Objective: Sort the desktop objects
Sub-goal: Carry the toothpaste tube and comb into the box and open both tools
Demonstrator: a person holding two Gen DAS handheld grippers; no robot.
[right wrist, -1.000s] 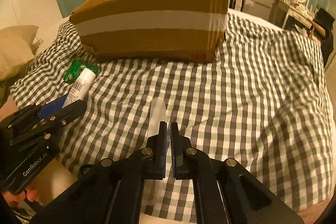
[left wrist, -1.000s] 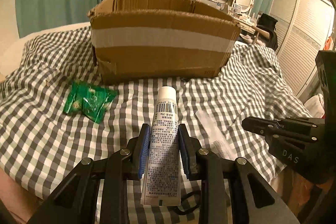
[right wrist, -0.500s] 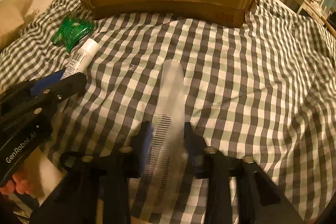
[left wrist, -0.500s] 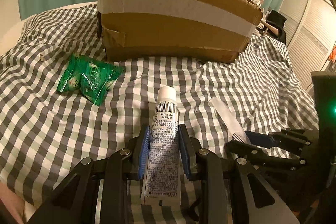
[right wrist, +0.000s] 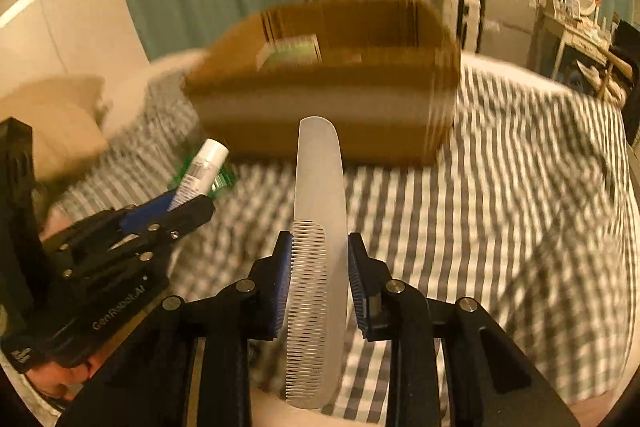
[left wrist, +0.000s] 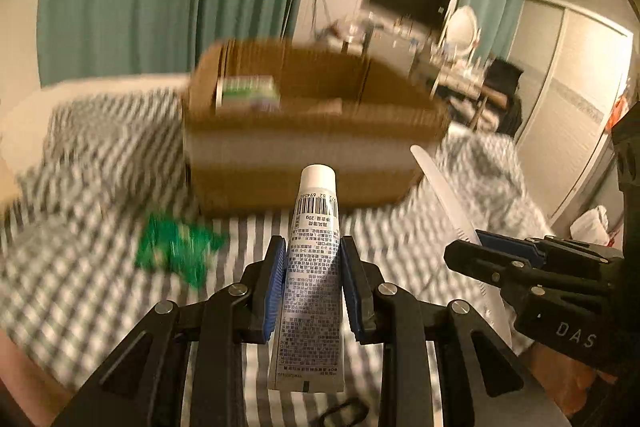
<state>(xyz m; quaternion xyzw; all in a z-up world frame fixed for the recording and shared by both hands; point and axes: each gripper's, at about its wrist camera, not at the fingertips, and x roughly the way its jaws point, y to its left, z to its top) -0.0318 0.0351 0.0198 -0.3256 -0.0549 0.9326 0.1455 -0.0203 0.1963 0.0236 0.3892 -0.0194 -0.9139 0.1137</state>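
My left gripper (left wrist: 312, 255) is shut on a white tube (left wrist: 314, 247) with a barcode, cap pointing forward, held above the checked bedspread (left wrist: 80, 267). My right gripper (right wrist: 320, 251) is shut on a translucent white comb (right wrist: 318, 227), its handle pointing forward. Both point at an open cardboard box (left wrist: 312, 147) with a pale tape band, which stands ahead on the bed. In the left wrist view the right gripper (left wrist: 500, 255) sits at the right with the comb (left wrist: 440, 183). The right wrist view has the left gripper (right wrist: 172, 211) at its left, holding the tube (right wrist: 202, 167).
A green packet (left wrist: 176, 247) lies on the bedspread, left of the tube and in front of the box. A green-and-white carton (left wrist: 248, 91) sits inside the box. Teal curtains hang behind, and a dresser with a round mirror (left wrist: 460, 27) stands at the back right. A pillow (right wrist: 52, 123) lies at the left.
The right gripper's jaws came down around the comb and gripped it. Both grippers have risen, lifting tube and comb off the bed, and the inside of the box now shows.
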